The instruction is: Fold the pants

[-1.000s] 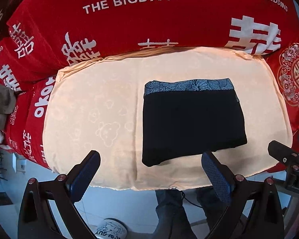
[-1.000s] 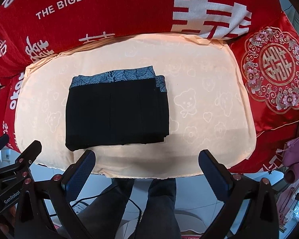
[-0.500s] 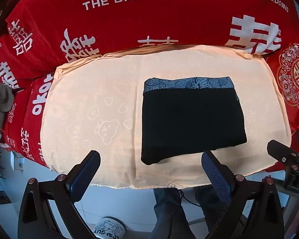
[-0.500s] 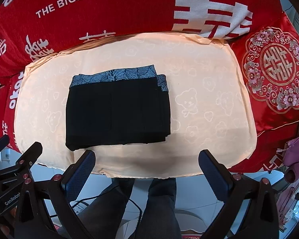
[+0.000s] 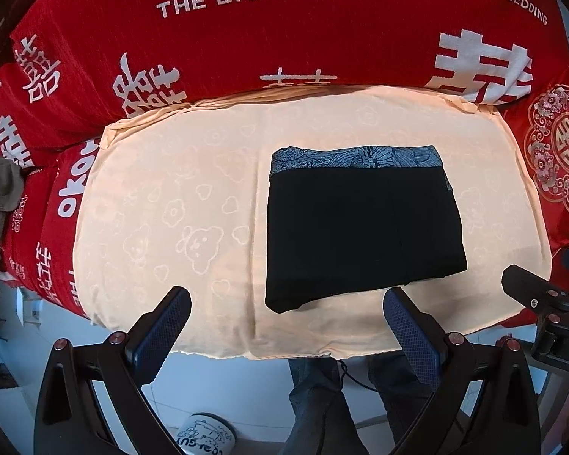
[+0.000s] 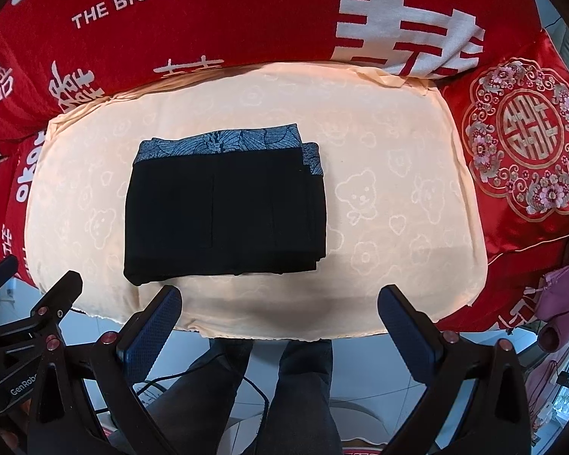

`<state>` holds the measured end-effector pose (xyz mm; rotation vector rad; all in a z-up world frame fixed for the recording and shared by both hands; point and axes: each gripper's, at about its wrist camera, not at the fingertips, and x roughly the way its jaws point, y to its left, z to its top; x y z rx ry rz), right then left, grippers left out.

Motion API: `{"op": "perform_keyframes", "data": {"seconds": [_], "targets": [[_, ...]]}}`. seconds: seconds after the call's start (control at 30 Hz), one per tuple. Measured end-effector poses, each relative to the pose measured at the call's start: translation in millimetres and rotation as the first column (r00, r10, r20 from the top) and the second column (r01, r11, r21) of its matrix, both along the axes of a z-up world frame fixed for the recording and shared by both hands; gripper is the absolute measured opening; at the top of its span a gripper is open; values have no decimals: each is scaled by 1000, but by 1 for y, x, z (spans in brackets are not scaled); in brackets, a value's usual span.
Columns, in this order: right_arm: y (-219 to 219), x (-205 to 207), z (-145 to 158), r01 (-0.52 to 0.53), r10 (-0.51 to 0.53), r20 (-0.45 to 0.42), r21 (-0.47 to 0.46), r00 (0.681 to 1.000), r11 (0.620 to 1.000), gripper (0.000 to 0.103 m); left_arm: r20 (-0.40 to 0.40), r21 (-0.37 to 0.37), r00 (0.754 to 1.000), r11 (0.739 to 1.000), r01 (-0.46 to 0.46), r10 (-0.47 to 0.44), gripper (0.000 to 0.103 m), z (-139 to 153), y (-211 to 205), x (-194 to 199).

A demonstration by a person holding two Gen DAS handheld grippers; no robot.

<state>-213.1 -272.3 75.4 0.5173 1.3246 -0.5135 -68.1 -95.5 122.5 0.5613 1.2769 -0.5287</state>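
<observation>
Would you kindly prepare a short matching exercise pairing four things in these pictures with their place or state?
Things:
1. folded black pants with a blue patterned waistband
2. peach bear-print cloth
3. red embroidered satin cushion
4. left gripper

Places or states:
A. open, holding nothing
B. at the far right, beside the peach cloth
C. spread over the red wedding blanket
D. lying flat on the peach cloth

Pairs: 1-D, 2-C, 3-B, 4-A
</observation>
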Motion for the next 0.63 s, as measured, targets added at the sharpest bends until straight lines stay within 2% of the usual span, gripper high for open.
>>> {"op": "perform_keyframes", "data": {"seconds": [0.63], "targets": [[2, 2, -1, 0, 0, -2, 0, 1000, 1000, 103, -7, -31, 1000, 999, -9, 8, 102, 3, 3, -4]]}}
